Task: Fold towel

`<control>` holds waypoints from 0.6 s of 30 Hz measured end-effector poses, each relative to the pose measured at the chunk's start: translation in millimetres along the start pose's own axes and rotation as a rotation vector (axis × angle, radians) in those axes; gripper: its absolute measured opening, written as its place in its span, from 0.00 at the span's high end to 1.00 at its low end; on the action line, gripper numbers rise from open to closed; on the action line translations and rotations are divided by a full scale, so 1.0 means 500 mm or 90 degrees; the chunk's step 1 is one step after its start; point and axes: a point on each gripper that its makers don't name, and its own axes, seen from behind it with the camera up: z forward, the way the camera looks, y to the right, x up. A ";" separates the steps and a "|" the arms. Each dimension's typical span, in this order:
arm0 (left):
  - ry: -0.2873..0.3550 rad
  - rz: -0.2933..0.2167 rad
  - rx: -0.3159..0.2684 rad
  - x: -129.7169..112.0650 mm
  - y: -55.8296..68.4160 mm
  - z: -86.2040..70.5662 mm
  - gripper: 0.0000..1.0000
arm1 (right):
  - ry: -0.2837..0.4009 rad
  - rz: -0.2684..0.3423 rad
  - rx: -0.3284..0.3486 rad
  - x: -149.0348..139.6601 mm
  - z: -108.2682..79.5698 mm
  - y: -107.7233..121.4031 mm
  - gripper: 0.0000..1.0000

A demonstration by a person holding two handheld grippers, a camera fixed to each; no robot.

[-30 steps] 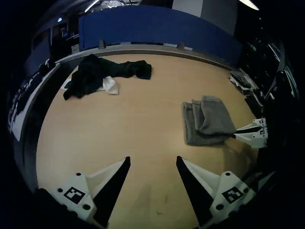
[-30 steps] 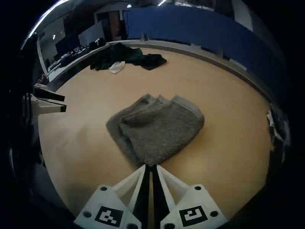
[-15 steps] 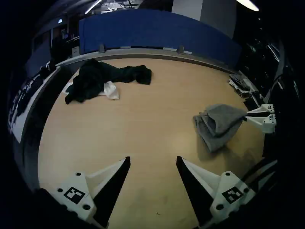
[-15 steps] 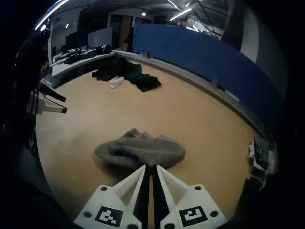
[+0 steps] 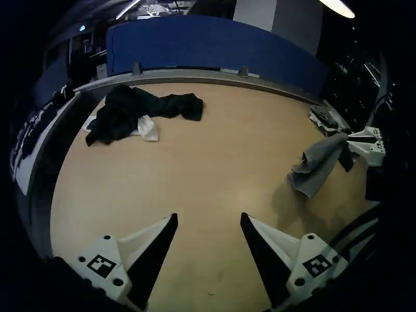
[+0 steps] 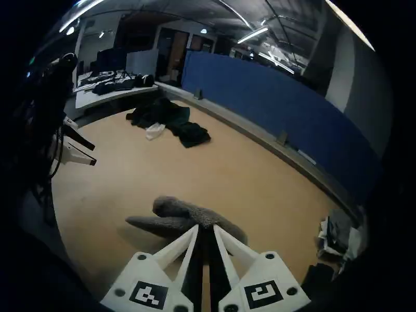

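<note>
The grey towel (image 5: pixel 318 164) hangs folded in the air at the right of the left gripper view, above the wooden table (image 5: pixel 197 156). My right gripper (image 6: pixel 208 229) is shut on the towel's (image 6: pixel 182 216) edge, and the cloth droops away in front of its fingers. That same gripper (image 5: pixel 366 148) appears at the far right of the left gripper view, holding the towel's top. My left gripper (image 5: pixel 208 218) stands open low over the table with nothing between its fingers. It also shows as white fingers (image 6: pixel 78 151) at the left of the right gripper view.
A heap of dark clothes (image 5: pixel 135 106) with a white piece (image 5: pixel 148 129) lies at the table's far left. A small pile of cloth (image 5: pixel 325 114) sits at the far right edge. A blue partition (image 5: pixel 208 44) runs along the back of the table.
My right gripper has lifted the grey towel off the table and carried it up and to the right; it lay flat before and now dangles. The left gripper has stayed put.
</note>
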 end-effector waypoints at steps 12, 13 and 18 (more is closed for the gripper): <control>0.003 0.006 -0.006 0.020 0.030 0.003 0.11 | 0.011 -0.009 -0.022 0.009 -0.054 0.072 0.96; 0.003 0.006 -0.007 0.021 0.031 0.004 0.11 | 0.013 -0.007 -0.024 0.010 -0.057 0.077 0.96; 0.002 0.010 -0.007 0.025 0.042 0.006 0.11 | 0.023 0.004 -0.033 0.016 -0.073 0.104 0.96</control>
